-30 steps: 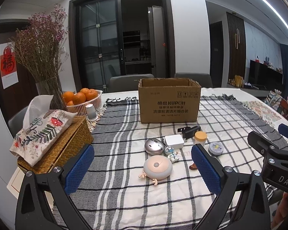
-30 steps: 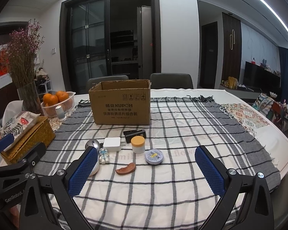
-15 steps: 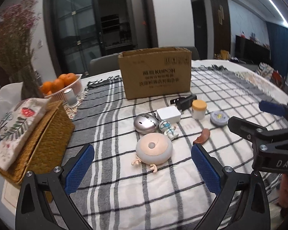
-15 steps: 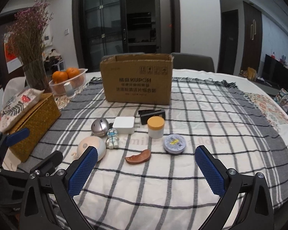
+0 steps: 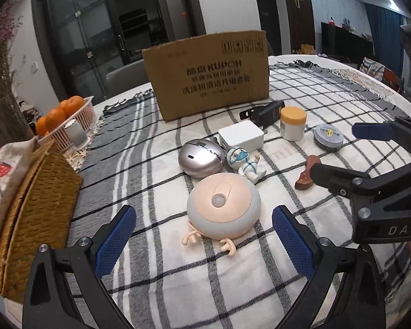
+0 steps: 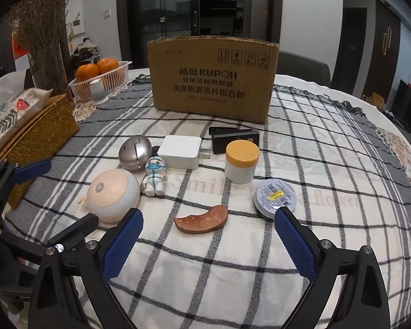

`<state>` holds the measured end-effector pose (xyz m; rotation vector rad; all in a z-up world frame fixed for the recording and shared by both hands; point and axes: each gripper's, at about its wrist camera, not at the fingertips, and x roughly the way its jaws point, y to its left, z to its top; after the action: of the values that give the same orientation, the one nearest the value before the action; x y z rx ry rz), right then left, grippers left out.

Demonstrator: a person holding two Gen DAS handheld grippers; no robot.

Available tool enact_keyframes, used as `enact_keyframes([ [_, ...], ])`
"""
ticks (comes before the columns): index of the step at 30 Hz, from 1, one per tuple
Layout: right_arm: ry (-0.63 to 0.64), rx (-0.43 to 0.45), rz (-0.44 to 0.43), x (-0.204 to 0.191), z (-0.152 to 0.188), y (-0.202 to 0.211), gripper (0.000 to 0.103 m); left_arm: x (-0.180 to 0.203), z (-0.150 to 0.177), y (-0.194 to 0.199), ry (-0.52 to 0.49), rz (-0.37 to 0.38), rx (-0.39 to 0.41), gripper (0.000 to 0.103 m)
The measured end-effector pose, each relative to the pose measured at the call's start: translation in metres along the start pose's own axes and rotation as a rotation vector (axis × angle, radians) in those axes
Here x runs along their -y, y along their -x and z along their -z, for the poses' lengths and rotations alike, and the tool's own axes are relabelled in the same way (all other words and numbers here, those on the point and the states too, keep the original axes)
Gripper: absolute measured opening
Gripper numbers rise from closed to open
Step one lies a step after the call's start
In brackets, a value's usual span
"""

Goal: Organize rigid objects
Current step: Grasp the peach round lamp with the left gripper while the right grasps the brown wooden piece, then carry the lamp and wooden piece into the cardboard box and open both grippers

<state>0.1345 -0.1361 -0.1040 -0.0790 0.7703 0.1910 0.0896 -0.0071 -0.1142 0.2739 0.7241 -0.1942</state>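
Note:
Small objects lie on the checked cloth before a cardboard box [image 5: 208, 74] [image 6: 213, 78]. My left gripper [image 5: 204, 242] is open, just short of a round pink night light [image 5: 223, 204] [image 6: 112, 196]. My right gripper [image 6: 208, 242] is open, just short of a brown curved piece [image 6: 201, 218] [image 5: 305, 175]. Behind lie a silver ball [image 5: 201, 157] [image 6: 135, 152], a masked figurine [image 5: 243, 161] [image 6: 156, 175], a white charger [image 5: 241, 137] [image 6: 182, 152], a black device [image 5: 268, 112] [image 6: 234, 137], a yellow-lidded jar [image 5: 293, 123] [image 6: 241, 160] and a round tin [image 5: 328, 137] [image 6: 275, 196].
A wicker tissue box [image 5: 33, 200] [image 6: 38, 134] stands at the left. A white basket of oranges [image 5: 65, 120] [image 6: 101, 79] and a vase of dried flowers [image 6: 46, 54] stand at the back left. The right gripper also shows in the left wrist view [image 5: 364, 159].
Both grippers have moved forward and down toward the objects, which now look larger and closer. Both stay open. No object has moved.

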Motion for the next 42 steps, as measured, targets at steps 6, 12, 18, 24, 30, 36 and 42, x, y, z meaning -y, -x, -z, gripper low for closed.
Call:
enact_keyframes([
  [6, 0.042, -0.041, -0.024, -0.001, 0.000, -0.022, 0.087, 0.002, -0.001, -0.021, -0.025, 0.035, -0.041, 0.095],
  [12, 0.069, -0.075, -0.024, 0.001, 0.000, -0.038, 0.081, 0.006, -0.004, -0.037, -0.058, 0.051, -0.085, 0.093],
  [18, 0.071, -0.103, -0.035, 0.003, -0.002, -0.048, 0.074, 0.006, -0.008, -0.049, -0.074, 0.067, -0.121, 0.092],
  [24, 0.080, -0.130, -0.048, 0.002, 0.001, -0.055, 0.063, 0.005, -0.012, -0.057, -0.067, 0.092, -0.138, 0.084],
  [30, 0.054, -0.123, -0.054, 0.004, 0.001, -0.055, 0.058, 0.003, -0.014, -0.061, -0.015, 0.127, -0.150, 0.074],
  [36, 0.024, -0.125, -0.066, 0.007, -0.001, -0.052, 0.058, -0.001, -0.015, -0.059, 0.041, 0.123, -0.169, 0.074],
  [42, 0.021, -0.090, -0.058, 0.007, -0.005, -0.041, 0.058, -0.005, -0.018, -0.046, 0.085, 0.106, -0.150, 0.074],
])
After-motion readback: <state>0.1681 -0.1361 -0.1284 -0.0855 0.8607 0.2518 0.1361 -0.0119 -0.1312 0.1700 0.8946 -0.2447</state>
